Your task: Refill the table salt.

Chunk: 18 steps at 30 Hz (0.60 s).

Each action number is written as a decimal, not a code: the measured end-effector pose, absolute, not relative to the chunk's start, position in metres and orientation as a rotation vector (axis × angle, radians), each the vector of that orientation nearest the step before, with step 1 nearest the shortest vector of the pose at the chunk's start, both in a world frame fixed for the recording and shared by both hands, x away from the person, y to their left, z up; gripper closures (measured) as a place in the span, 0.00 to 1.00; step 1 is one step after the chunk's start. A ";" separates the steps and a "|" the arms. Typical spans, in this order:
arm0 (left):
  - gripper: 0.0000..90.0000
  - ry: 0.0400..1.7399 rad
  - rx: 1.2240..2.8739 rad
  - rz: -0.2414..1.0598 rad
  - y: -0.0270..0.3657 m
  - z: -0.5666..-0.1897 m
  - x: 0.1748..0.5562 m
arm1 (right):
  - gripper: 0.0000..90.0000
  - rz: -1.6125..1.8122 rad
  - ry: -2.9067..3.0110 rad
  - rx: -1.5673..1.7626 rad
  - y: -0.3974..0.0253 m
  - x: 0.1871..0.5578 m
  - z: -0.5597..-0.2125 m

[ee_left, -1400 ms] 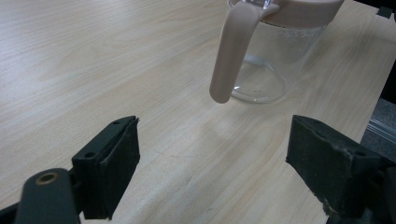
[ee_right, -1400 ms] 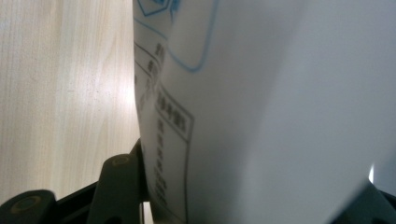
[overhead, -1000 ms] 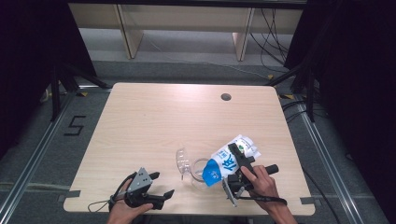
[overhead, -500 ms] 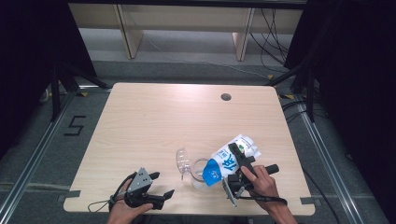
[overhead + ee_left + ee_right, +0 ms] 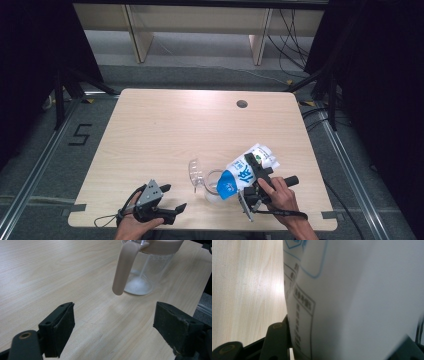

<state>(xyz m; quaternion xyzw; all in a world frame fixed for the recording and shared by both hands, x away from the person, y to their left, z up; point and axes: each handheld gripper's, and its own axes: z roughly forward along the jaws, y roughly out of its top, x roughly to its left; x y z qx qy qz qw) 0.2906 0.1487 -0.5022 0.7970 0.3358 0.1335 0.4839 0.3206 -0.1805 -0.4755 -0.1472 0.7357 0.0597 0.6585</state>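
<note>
A white bag with blue print [image 5: 244, 174] hangs tilted, its blue end over the mouth of a clear jug [image 5: 214, 187]. My right gripper [image 5: 256, 175] is shut on the bag, whose printed side [image 5: 352, 295] sits between the jaws [image 5: 342, 347]. The jug [image 5: 142, 270] has a beige rim and handle [image 5: 123, 267]. A thin white layer [image 5: 137, 286] lies on its bottom. My left gripper [image 5: 174, 196] rests near the table's front edge, left of the jug. It is open, with bare wood between its jaws [image 5: 113, 332].
A clear lid [image 5: 196, 171] lies on the table just left of the jug. The wooden table [image 5: 165, 130] has a round cable hole [image 5: 242, 104] at the back right. Wooden shelving [image 5: 135, 30] stands beyond the far edge.
</note>
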 end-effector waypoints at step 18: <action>0.18 0.827 1.941 0.327 0.149 -0.502 0.290 | 0.55 0.188 1.655 -0.306 -0.181 0.322 -0.480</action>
